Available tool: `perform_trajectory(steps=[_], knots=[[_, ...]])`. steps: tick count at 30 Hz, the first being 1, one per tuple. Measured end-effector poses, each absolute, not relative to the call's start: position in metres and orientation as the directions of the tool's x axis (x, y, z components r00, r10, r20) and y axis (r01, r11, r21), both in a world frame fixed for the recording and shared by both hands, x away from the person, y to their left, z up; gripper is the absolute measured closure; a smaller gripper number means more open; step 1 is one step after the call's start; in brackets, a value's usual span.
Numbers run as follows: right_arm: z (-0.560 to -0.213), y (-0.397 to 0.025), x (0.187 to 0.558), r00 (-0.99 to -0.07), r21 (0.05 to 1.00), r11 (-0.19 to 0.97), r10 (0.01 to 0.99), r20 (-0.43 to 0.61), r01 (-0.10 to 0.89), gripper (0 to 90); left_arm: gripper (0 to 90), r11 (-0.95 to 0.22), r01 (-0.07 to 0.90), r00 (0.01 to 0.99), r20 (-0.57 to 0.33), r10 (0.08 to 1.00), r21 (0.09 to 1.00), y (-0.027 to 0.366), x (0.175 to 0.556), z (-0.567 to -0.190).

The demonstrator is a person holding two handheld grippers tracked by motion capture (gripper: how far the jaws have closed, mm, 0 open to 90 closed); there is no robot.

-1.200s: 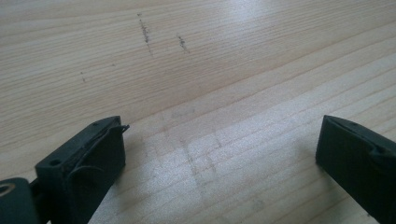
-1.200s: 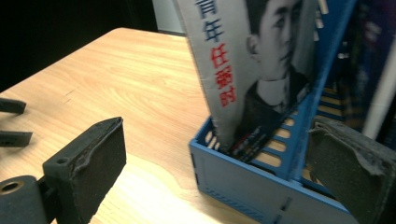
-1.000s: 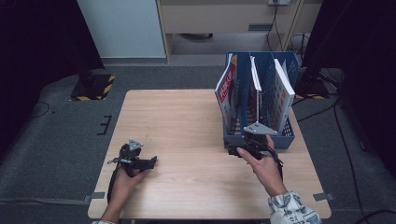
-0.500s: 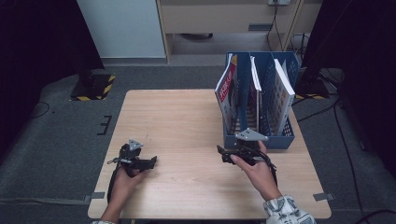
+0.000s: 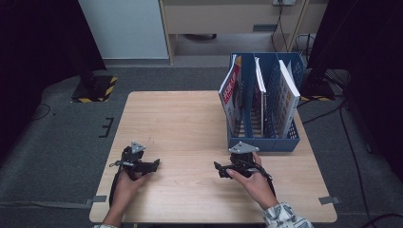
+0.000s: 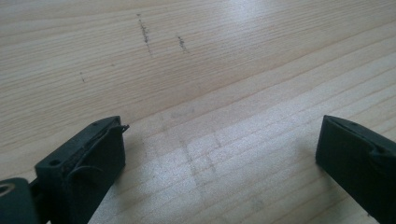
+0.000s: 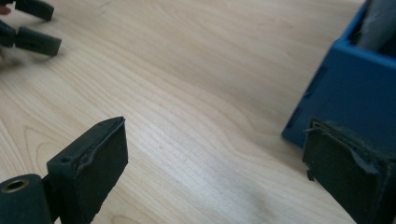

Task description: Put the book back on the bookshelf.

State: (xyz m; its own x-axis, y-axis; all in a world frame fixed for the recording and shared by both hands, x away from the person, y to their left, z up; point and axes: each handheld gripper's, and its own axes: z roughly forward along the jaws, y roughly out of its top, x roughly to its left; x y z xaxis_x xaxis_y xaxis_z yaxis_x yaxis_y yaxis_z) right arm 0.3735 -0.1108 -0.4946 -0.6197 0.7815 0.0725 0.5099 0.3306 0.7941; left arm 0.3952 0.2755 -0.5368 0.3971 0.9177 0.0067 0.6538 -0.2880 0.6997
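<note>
Blue file rack (image 5: 264,118): stands upright at far right of desk (image 5: 180,118), three books or magazines on edge in its slots, one leaning at the left end (image 5: 231,97), one in the middle (image 5: 259,78), one at the right (image 5: 290,90). Near-left corner of rack also seen in right gripper view (image 7: 343,88), just behind the right-hand finger.

Change over the last second: right gripper (image 5: 222,170) no longer up against the rack's near wall; now drawn back toward the near edge and shifted left, resting low over bare desk in front of the rack, apart from it. Fingers (image 7: 100,158) spread wide, nothing between them, only wood grain. Rack and contents unmoved across the three high views.

Left gripper (image 5: 153,165): unchanged, at near left of desk, well apart from rack. Fingers (image 6: 88,161) spread, empty, bare desk (image 6: 196,70) below with a few faint pencil marks. Its fingers also visible far off at top left of right gripper view (image 7: 32,39).

Reading: withdrawal with empty, open fingers suggests the rack work is finished, likely last item slotted or rack nudged into place, rather than a grasp about to begin. Both grippers parked near the person, nothing loose on desk. Judged complete or at a pause between steps; cannot tell which from these frames.
</note>
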Motion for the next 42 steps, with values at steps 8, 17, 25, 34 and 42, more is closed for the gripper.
perform_trajectory(steps=[8,17,25,34,42], knots=[[-0.517,-0.094,0.380,-0.635,0.760,0.377,0.770,0.059,0.528,8.2,0.6,-0.288,0.654,0.397,0.007,0.918,0.700,0.275,0.395,-0.537],[-0.529,-0.088,0.388,-0.611,0.730,0.395,0.791,0.039,0.557,8.4,0.5,-0.289,0.653,0.398,0.007,0.917,0.700,0.275,0.395,-0.537],[-0.534,-0.089,0.391,-0.586,0.700,0.398,0.809,0.037,0.593,7.9,0.5,-0.290,0.653,0.399,0.007,0.917,0.700,0.275,0.395,-0.537],[-0.539,-0.085,0.390,-0.563,0.712,0.390,0.826,0.010,0.584,5.0,0.5,-0.290,0.653,0.399,0.007,0.917,0.700,0.275,0.395,-0.537],[-0.539,-0.085,0.389,-0.561,0.711,0.389,0.827,0.010,0.586,4.5,0.4,-0.290,0.653,0.401,0.006,0.916,0.699,0.275,0.395,-0.537]])
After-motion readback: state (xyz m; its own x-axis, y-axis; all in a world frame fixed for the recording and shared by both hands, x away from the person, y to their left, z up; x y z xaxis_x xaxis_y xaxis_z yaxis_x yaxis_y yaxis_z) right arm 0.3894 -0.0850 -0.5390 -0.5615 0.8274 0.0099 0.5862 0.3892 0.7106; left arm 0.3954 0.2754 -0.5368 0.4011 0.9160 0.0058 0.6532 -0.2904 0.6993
